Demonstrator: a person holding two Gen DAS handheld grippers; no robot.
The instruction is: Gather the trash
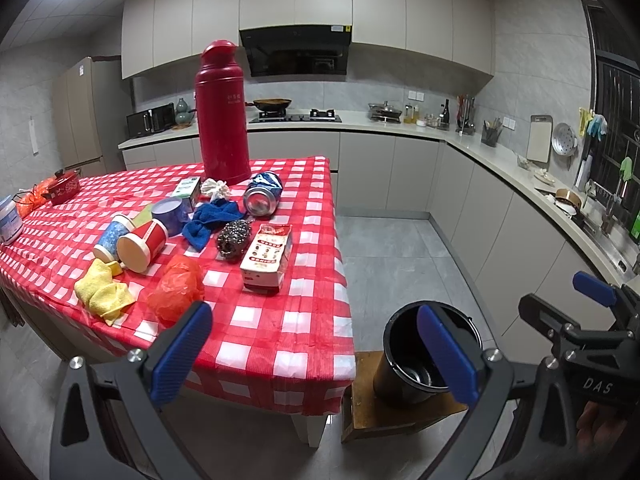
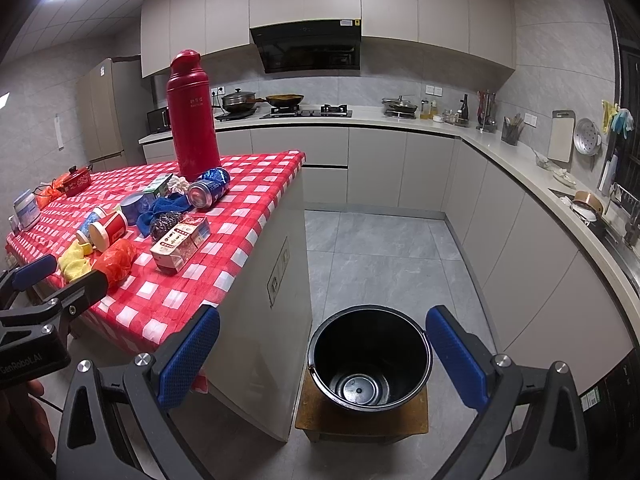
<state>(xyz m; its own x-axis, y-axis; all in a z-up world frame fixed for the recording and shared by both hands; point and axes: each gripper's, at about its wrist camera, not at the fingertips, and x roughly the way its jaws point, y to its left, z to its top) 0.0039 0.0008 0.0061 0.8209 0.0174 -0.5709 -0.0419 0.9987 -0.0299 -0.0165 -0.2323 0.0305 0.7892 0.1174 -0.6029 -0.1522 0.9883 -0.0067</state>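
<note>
Trash lies on the red-checked table (image 1: 280, 320): a red-and-white carton (image 1: 267, 258) (image 2: 180, 242), a crushed blue can (image 1: 262, 194) (image 2: 209, 190), an orange plastic bag (image 1: 176, 288) (image 2: 116, 258), a red paper cup (image 1: 142, 244) and a blue-white cup (image 1: 112, 236). A black bucket (image 1: 394, 376) (image 2: 370, 308) stands empty on a low wooden stool (image 1: 396, 412) beside the table. My left gripper (image 1: 316, 354) (image 2: 60, 280) hovers open at the table's near edge, holding nothing. Above the bucket, my right gripper (image 2: 322, 360) (image 1: 564, 296) is also open and holds nothing.
Also on the table are a tall red thermos (image 1: 222, 116), a blue cloth (image 1: 212, 220), a steel scourer (image 1: 234, 236), a yellow cloth (image 1: 102, 290) and a red pot (image 1: 64, 186). Kitchen counters (image 2: 520, 168) line the back and right. Grey floor (image 2: 380, 248) lies between.
</note>
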